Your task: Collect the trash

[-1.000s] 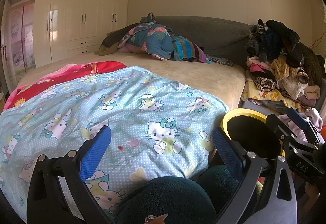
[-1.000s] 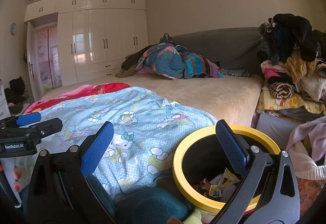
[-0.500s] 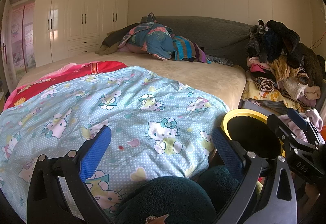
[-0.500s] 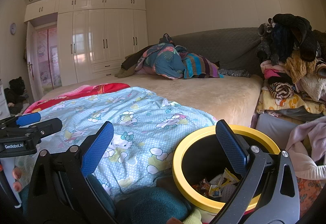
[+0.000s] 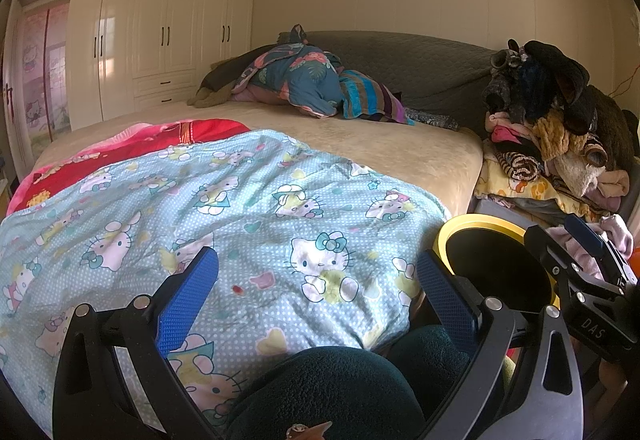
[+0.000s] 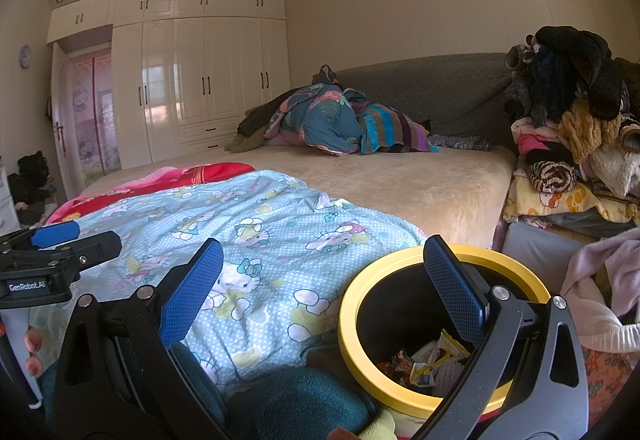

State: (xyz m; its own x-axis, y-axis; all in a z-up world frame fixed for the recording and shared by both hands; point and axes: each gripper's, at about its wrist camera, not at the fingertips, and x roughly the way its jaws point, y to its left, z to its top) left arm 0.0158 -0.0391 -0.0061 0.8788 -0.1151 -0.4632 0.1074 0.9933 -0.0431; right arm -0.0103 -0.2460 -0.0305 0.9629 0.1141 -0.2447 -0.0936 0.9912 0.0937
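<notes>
A black bin with a yellow rim [image 6: 400, 260] stands beside the bed, and crumpled wrappers [image 6: 420, 364] lie at its bottom. My right gripper [image 6: 320, 280] is open and empty, its right finger over the bin's mouth. In the left wrist view the same bin [image 5: 472, 224] shows at the right. My left gripper [image 5: 316, 292] is open and empty above the blue cartoon-cat quilt [image 5: 240, 207]. Each gripper appears at the edge of the other's view: the right gripper [image 5: 584, 264] and the left gripper [image 6: 52, 252].
A wide bed with a beige cover [image 6: 400, 179] carries a red blanket [image 6: 180, 175] and a heap of bedding [image 6: 332, 119] near the grey headboard. Piled clothes [image 6: 572, 127] tower at the right. White wardrobes [image 6: 192, 79] line the far wall. A dark teal-clad knee [image 5: 328, 392] sits low.
</notes>
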